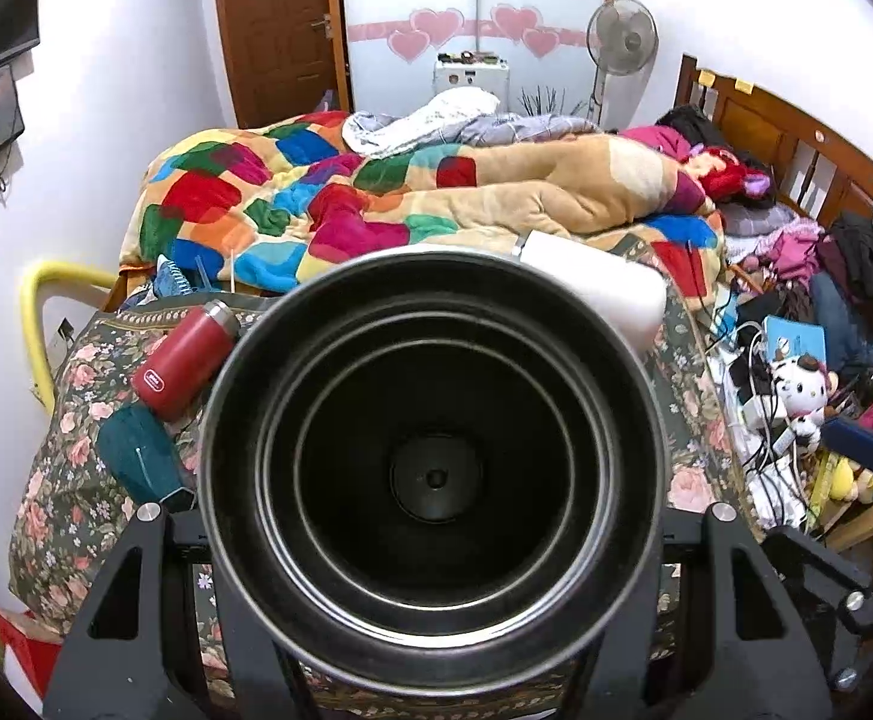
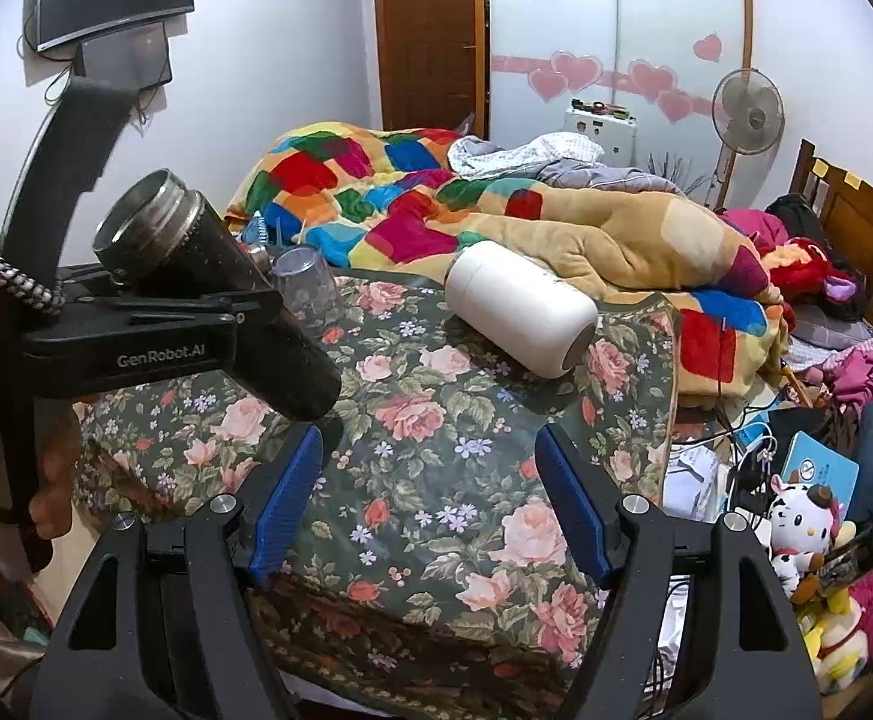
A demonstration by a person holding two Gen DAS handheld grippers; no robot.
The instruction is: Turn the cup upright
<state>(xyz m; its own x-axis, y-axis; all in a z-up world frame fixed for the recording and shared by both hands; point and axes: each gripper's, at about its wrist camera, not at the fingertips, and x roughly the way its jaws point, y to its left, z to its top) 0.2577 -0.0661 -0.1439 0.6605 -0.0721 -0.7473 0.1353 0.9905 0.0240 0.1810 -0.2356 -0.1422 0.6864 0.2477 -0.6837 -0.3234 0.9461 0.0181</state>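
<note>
My left gripper point(image 1: 436, 546) is shut on a black metal cup point(image 1: 436, 474). The cup's open mouth faces the left wrist camera and fills the middle of that view. In the right wrist view the left gripper point(image 2: 256, 324) holds the same black cup point(image 2: 238, 294) tilted above the floral cloth, steel rim up and to the left, base down to the right. My right gripper point(image 2: 430, 498) is open and empty, its blue pads point(image 2: 283, 501) spread above the floral cloth point(image 2: 436, 420).
A white bottle point(image 2: 523, 306) lies on its side on the cloth, also in the left wrist view point(image 1: 604, 288). A red flask point(image 1: 184, 360) and a teal object point(image 1: 142, 456) lie at the left. A clear cup point(image 2: 307, 285) stands behind the black cup. Quilt behind, clutter right.
</note>
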